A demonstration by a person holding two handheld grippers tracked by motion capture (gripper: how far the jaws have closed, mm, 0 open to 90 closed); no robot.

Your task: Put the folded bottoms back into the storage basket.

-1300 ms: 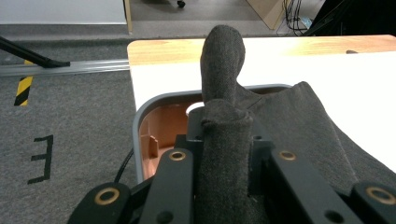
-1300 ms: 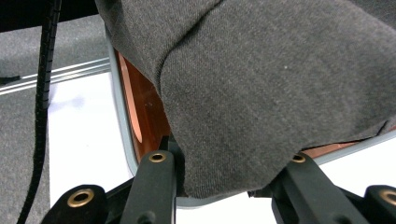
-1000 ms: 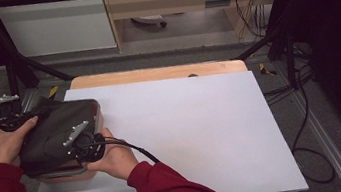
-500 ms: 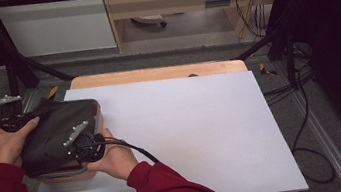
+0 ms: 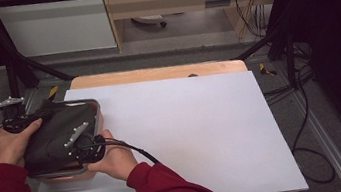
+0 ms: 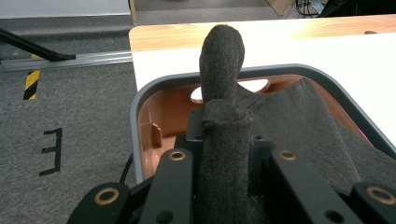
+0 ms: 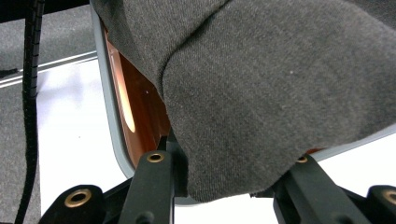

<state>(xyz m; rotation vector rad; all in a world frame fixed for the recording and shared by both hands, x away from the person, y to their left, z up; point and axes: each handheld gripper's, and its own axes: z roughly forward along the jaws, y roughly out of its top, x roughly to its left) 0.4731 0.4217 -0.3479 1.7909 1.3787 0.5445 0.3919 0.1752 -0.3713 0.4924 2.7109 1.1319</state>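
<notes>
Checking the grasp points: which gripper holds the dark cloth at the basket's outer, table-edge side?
The left gripper, pinching a cloth fold at the basket's table-edge side; the right gripper grips nearer the person.

The high view is dim and soft, its corners dark. The white tabletop (image 5: 187, 124) reflects even light. Close cloth (image 7: 261, 93) looks slightly blurred.

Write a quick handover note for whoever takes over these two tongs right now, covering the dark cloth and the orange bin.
Left tongs: shut on a bunched fold of the dark grey cloth, at the bin's left end.
Right tongs: shut on the cloth's edge, where it hangs over the near rim.
Orange bin with a grey rim sits at the left edge of the white table.
Done: the cloth is gripped at two spots and lies across the bin.
Left, probably: lift it out and lay it on the table, or tuck it in; the pictures do not settle which.
</notes>
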